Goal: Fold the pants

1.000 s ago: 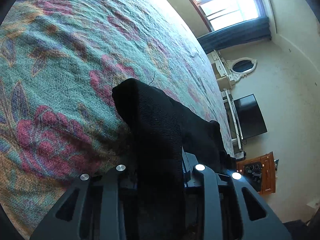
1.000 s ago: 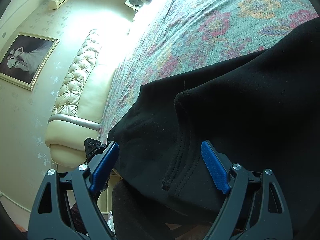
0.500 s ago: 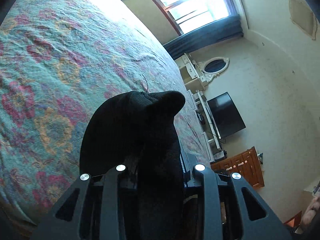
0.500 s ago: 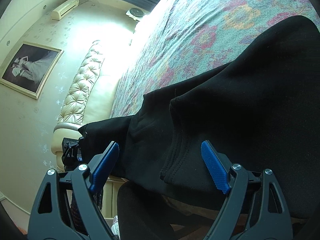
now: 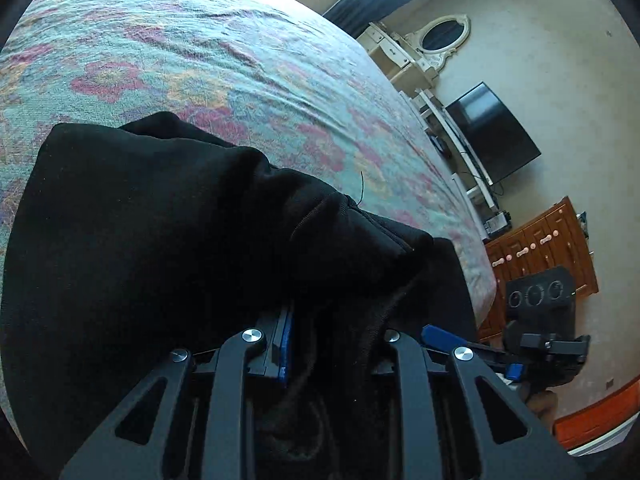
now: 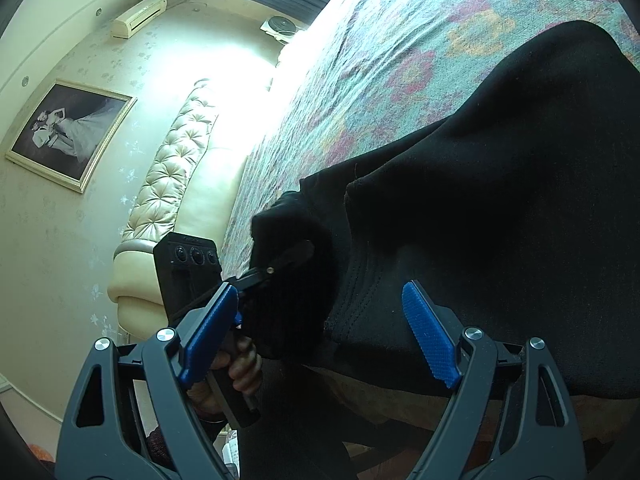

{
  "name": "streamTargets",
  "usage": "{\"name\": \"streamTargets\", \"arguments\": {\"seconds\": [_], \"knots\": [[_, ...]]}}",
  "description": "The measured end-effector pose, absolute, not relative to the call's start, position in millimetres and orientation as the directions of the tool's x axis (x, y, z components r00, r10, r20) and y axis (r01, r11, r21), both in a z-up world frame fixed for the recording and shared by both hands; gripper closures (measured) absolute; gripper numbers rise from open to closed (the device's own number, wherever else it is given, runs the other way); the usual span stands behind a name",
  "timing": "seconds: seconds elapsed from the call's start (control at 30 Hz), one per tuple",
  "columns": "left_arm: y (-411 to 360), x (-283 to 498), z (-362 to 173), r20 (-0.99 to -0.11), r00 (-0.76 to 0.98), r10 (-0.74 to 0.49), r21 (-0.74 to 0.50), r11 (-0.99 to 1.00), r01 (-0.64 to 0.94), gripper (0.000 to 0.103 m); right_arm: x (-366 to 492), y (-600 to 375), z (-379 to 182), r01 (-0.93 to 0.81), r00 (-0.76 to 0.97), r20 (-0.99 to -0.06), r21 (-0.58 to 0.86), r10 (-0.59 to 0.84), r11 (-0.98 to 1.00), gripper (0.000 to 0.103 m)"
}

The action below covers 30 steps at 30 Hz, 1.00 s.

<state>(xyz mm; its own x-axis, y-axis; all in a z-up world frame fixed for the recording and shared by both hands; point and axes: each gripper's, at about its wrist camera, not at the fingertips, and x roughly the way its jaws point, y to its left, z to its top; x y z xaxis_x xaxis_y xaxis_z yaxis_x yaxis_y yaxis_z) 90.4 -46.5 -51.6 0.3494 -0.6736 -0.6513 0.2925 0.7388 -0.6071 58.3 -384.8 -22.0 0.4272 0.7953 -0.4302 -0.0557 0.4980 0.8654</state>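
The left gripper, closed on the black pants, brings the fold over; the right gripper, wide open and holding nothing, must next grasp the hem at 12 o'clock.

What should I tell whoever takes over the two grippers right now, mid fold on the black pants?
Left gripper: shut on a bunch of the black pants, carrying it toward the near edge of the bed.
Right gripper: open, empty, beside the hem.
Pants lie partly doubled over on the bed, near the edge.
Done: first fold underway.
Left: lay the held end down, release, smooth, probably fold once more.
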Motion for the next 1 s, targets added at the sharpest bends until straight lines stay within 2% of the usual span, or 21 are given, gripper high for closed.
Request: {"name": "streamTargets", "arguments": {"seconds": [0.03, 0.1, 0.17, 0.3, 0.33, 0.37, 0.5, 0.6, 0.67, 0.77, 0.87, 1.0], "knots": [[-51.9, 86.2, -50.2, -0.665, 0.363, -0.652, -0.57, 0.758, 0.317, 0.08, 58.4, -385.6, -22.5, -0.056, 0.424, -0.43, 0.866, 0.797, 0.497, 0.019], [-58.8, 79.0, -42.1, -0.665, 0.371, -0.648, -0.542, 0.761, 0.357, 0.066, 59.3, -387.7, -22.4, -0.057, 0.42, -0.431, 0.866, 0.799, 0.497, 0.018], [-58.4, 71.5, -31.2, -0.618, 0.354, -0.702, -0.591, 0.712, 0.379, 0.047, 62.5, -387.9, -21.6, -0.053, 0.418, -0.43, 0.868, 0.8, 0.494, 0.018], [-37.4, 51.0, -0.1, -0.53, 0.423, -0.735, -0.609, 0.677, 0.414, 0.04, 67.6, -383.4, -19.8, -0.049, 0.4, -0.433, 0.87, 0.808, 0.49, 0.017], [-27.4, 47.6, 7.3, -0.517, 0.46, -0.722, -0.595, 0.689, 0.414, 0.032, 69.5, -382.3, -17.7, -0.052, 0.399, -0.438, 0.867, 0.806, 0.496, 0.017], [-14.8, 44.2, 12.2, -0.51, 0.51, -0.693, -0.574, 0.716, 0.398, 0.029, 71.9, -382.3, -15.1, -0.055, 0.405, -0.438, 0.864, 0.803, 0.5, 0.017], [51.2, 44.6, 7.4, -0.527, 0.657, -0.539, -0.547, 0.807, 0.222, 0.028, 90.1, -379.5, -3.1, -0.078, 0.422, -0.439, 0.854, 0.793, 0.514, 0.016], [100.3, 47.7, -18.8, -0.565, 0.693, -0.448, -0.59, 0.806, 0.04, 0.028, 107.0, -363.2, -8.4, -0.073, 0.368, -0.454, 0.856, 0.811, 0.512, 0.016], [124.3, 49.8, -38.8, -0.579, 0.684, -0.443, -0.643, 0.765, -0.048, 0.028, 116.2, -348.0, -21.4, -0.034, 0.313, -0.514, 0.834, 0.799, 0.55, 0.016], [141.3, 46.6, -64.6, -0.58, 0.664, -0.472, -0.708, 0.695, -0.125, 0.028, 116.3, -332.3, -30.9, -0.028, 0.291, -0.55, 0.813, 0.783, 0.581, 0.016], [145.0, 45.9, -75.6, -0.58, 0.654, -0.486, -0.724, 0.675, -0.141, 0.028, 115.0, -317.2, -26.2, -0.062, 0.267, -0.493, 0.848, 0.828, 0.526, 0.016], [145.0, 49.8, -72.8, -0.568, 0.654, -0.499, -0.728, 0.676, -0.117, 0.027, 119.0, -297.2, -31.3, -0.086, 0.234, -0.561, 0.801, 0.794, 0.592, 0.017]]}}
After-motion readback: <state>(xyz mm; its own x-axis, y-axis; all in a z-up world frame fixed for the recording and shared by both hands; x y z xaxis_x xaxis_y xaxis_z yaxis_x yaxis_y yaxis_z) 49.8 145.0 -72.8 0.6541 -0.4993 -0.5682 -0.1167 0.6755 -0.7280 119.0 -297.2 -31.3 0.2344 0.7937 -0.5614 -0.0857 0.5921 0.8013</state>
